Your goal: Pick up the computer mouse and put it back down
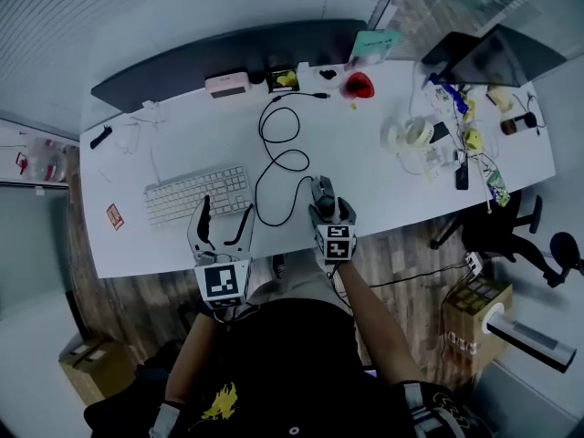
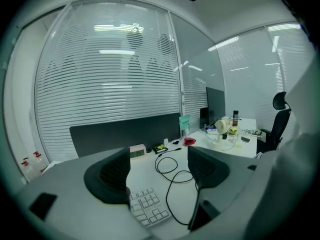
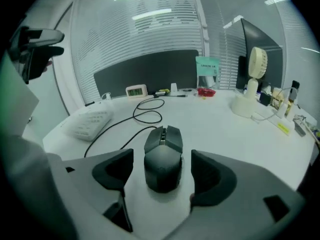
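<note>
A black wired computer mouse (image 3: 163, 159) rests on the white desk (image 1: 383, 199) close to its front edge. My right gripper (image 3: 162, 171) stands around it, open, with a gap between each pad and the mouse's sides. In the head view the mouse (image 1: 321, 188) shows just ahead of the right gripper (image 1: 328, 208). Its black cable (image 1: 274, 158) loops toward the back of the desk. My left gripper (image 1: 225, 213) hovers open and empty over the front edge, beside the right end of the white keyboard (image 1: 196, 192). The left gripper (image 2: 157, 171) has only the keyboard (image 2: 150, 209) and cable behind it.
A small clock (image 1: 227, 83), a red object (image 1: 359, 85) and a dark partition (image 1: 228, 53) line the desk's back. A white desk fan (image 1: 411, 135), cables and clutter fill the right end near a monitor (image 1: 493, 57). An office chair (image 1: 497, 226) and boxes (image 1: 474, 304) stand on the floor.
</note>
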Demonstrator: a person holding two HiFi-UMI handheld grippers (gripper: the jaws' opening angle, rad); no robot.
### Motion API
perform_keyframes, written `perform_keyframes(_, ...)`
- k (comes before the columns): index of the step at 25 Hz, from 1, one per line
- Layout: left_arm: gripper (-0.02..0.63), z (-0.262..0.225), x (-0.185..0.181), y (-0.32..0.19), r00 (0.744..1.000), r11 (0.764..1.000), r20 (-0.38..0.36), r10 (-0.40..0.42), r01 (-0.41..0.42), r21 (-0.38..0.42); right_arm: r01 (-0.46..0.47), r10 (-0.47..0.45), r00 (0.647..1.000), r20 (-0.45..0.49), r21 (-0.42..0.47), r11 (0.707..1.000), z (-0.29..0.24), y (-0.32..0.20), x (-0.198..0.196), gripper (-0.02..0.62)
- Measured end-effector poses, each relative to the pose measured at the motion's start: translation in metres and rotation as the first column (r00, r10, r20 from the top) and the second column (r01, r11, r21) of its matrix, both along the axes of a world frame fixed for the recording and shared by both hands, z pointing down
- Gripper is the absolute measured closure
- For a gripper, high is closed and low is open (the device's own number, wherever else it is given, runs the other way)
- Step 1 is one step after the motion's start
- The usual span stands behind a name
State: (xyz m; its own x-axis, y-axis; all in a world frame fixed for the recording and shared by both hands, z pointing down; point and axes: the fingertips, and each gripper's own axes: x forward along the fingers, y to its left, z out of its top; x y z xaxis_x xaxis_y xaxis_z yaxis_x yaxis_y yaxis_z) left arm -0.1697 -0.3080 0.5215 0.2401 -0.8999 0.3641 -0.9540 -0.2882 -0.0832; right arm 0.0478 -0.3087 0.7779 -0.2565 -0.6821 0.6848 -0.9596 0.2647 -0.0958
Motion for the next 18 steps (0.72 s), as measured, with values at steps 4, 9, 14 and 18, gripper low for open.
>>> perform_keyframes(4,0.248,-0.031,-0.006,0.031,0.999,0.996,-0.035,-0.009,0.012,0.083,-0.029,0.025,0.999,0.026,0.174,0.984,-0.083,0.015,0.018,0.294)
perform_keyframes(9,0.359,-0.076,-0.028,0.067,0.997,0.973,-0.043,-0.059,0.067,0.220,-0.073,0.024,0.994,0.108,0.480,0.874,-0.248,0.047,0.041,0.464)
perform_keyframes(14,0.591,-0.111,-0.036,0.104,0.996,0.951,-0.038,-0.078,0.086,0.296,-0.091,0.019,0.992,0.121,0.622,0.778,-0.351,0.094,0.067,0.579)
perform_keyframes(18,0.592,-0.134,-0.032,0.126,0.998,0.935,-0.035,-0.059,0.068,0.349,-0.098,0.012,0.990,0.138,0.640,0.762,-0.380,0.120,0.076,0.581)
